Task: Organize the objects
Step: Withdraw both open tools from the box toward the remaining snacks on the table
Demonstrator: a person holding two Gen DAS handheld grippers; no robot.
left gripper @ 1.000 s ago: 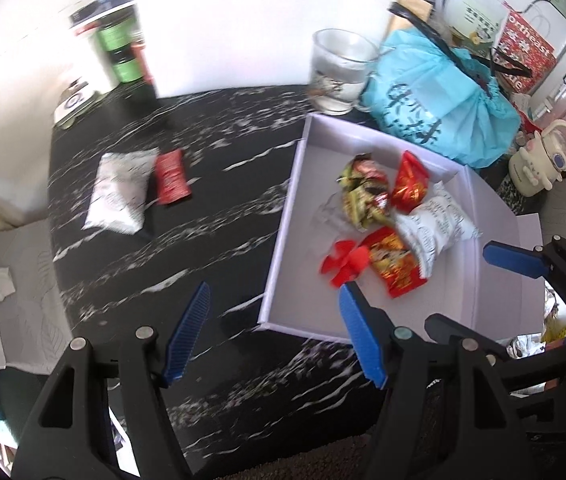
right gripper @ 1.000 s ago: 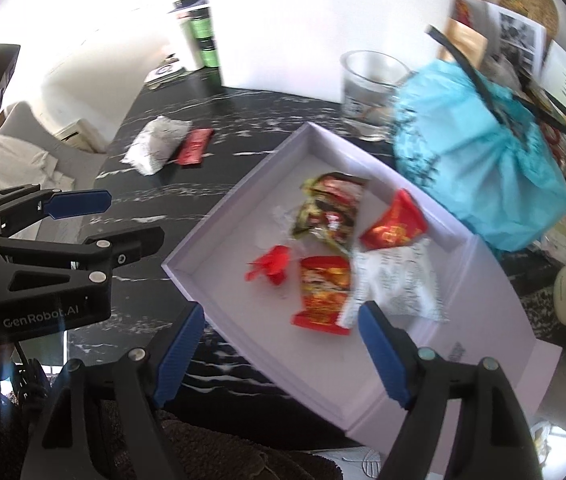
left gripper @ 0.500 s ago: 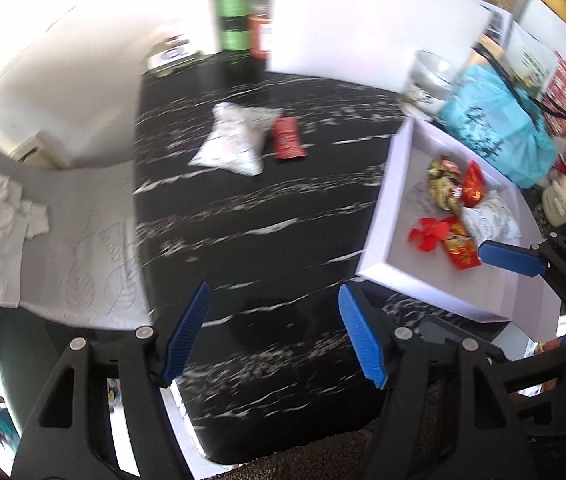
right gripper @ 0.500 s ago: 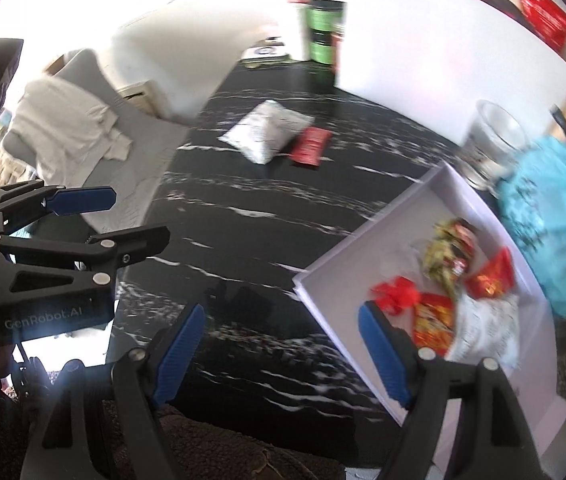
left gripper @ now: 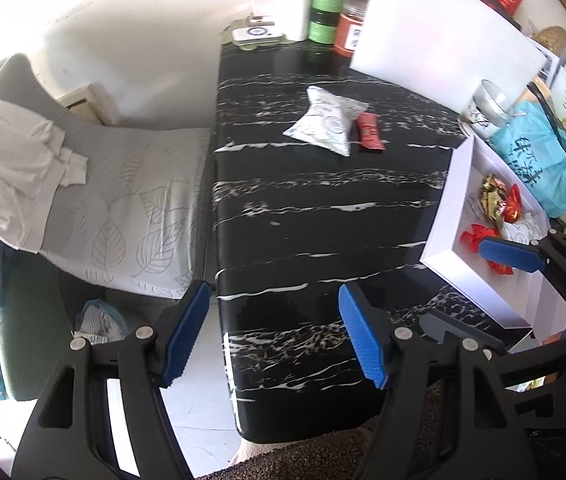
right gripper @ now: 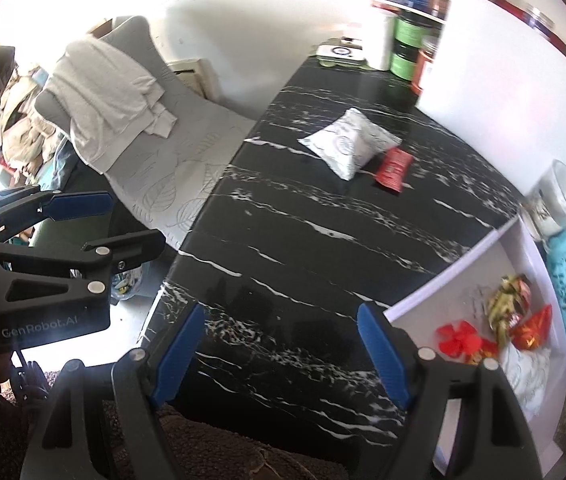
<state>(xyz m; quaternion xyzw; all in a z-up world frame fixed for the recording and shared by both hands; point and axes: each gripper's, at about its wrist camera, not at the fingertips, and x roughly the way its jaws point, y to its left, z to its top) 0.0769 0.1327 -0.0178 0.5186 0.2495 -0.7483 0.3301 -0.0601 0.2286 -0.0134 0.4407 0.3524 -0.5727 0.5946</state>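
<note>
While both jaws gape empty, left hand-held gripper (left gripper: 273,332) and right hand-held gripper (right gripper: 281,354) hover over table (left gripper: 303,216). White packet (left gripper: 325,120) touches red packet (left gripper: 371,132), well apart from box (left gripper: 449,204).

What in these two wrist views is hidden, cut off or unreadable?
- White box: far end cut by the left view's edge; the right gripper covers some snacks.
- Print on the white snack bag and red packet: too small in both views.
- Shelf jars: labels blurred.
</note>
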